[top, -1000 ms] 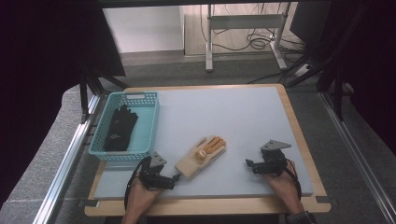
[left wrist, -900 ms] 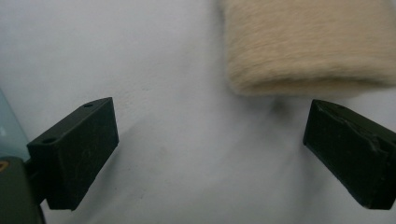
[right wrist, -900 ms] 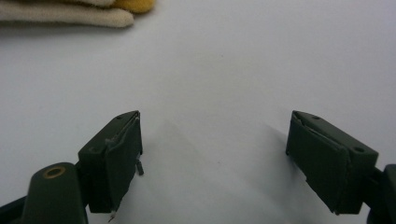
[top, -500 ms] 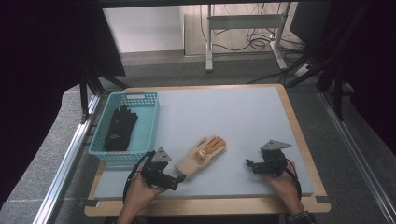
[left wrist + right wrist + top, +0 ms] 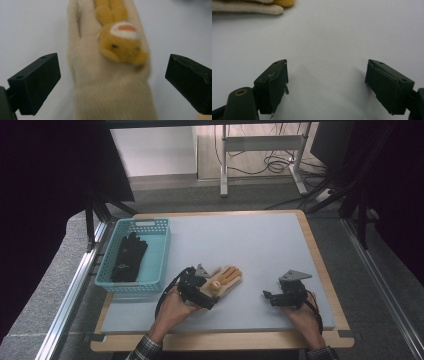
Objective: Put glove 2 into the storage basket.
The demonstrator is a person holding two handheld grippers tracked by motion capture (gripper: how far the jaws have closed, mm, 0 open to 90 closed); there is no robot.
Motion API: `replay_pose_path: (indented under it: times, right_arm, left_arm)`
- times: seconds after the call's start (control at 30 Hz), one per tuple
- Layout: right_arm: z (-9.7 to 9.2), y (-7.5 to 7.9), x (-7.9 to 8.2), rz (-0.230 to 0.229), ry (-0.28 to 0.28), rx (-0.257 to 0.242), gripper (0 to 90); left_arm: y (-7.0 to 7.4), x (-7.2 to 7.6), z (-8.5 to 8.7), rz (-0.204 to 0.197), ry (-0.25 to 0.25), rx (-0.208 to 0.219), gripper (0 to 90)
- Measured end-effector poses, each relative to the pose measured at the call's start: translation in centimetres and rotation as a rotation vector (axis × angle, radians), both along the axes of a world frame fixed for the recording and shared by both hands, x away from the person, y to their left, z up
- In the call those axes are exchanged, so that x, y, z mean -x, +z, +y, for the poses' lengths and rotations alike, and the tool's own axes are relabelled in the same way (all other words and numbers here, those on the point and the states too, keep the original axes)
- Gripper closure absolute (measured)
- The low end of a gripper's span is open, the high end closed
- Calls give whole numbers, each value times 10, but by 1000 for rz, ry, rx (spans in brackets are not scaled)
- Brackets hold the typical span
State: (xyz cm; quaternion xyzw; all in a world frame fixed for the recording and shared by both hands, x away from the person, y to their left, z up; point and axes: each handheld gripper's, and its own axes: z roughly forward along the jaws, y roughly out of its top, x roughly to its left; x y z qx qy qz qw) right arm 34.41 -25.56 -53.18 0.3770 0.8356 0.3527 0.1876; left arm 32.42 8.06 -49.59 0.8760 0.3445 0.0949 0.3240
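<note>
Basket: teal, at the left of the tabletop, with a black glove lying inside it.
Left hand: comes in from the bottom edge, forearm angled up and to the right, sleeve checked; it grips the left hand-held gripper from behind and points it toward the far right.
Left hand-held gripper: low over the tabletop, jaws spread wide and holding nothing; in the left gripper view one jaw stands on each side of the mitten's cuff, apart from the fabric.
Mitten: lies flat on the tabletop just right of the basket, cuff toward the left hand-held gripper, fingers pointing away from it; the cuff end sits between the open jaws.
Mitten, look: cream fleece, soft and fuzzy, thumb at one side; on its back a yellow-orange plush animal figure with a small dark eye and a white patch with an orange spot.
Right hand-held gripper: well apart from the mitten, to its right, low over bare tabletop; jaws wide, nothing between them; the mitten's fingertips show at the top left of the right gripper view.
Right hand: enters from the bottom right, holding its hand-held gripper with the jaws pointing left.
</note>
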Motion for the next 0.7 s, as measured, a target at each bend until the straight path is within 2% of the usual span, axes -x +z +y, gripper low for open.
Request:
replay_pose_path:
  times: [0.03, 0.17, 0.3, 0.47, 0.53, 0.6, 0.63, 0.7]
  right_arm:
    - [0, 0, 0, 0, 0, 0, 179]
    - [0, 0, 0, 0, 1, 1, 179]
    - [0, 0, 0, 0, 0, 0, 179]
    - [0, 0, 0, 0, 0, 0, 179]
    - [0, 0, 0, 0, 0, 0, 179]
    - [0, 0, 0, 0, 1, 0, 179]
    - [0, 0, 0, 0, 1, 1, 179]
    - [0, 0, 0, -1, 1, 1, 179]
  left_arm:
    - [-4, -6, -6, 9, 7, -15, 1]
    - [-13, -16, -14, 29, 18, -41, 1]
    - [-20, -21, -18, 43, 28, -62, 6]
    - [-29, -24, -22, 66, 27, -69, 23]
    - [-32, -24, -24, 77, 21, -73, 55]
    - [-32, -21, -27, 60, 24, -95, 68]
    - [-30, -20, -27, 61, 12, -97, 132]
    - [-28, -18, -28, 60, 3, -99, 202]
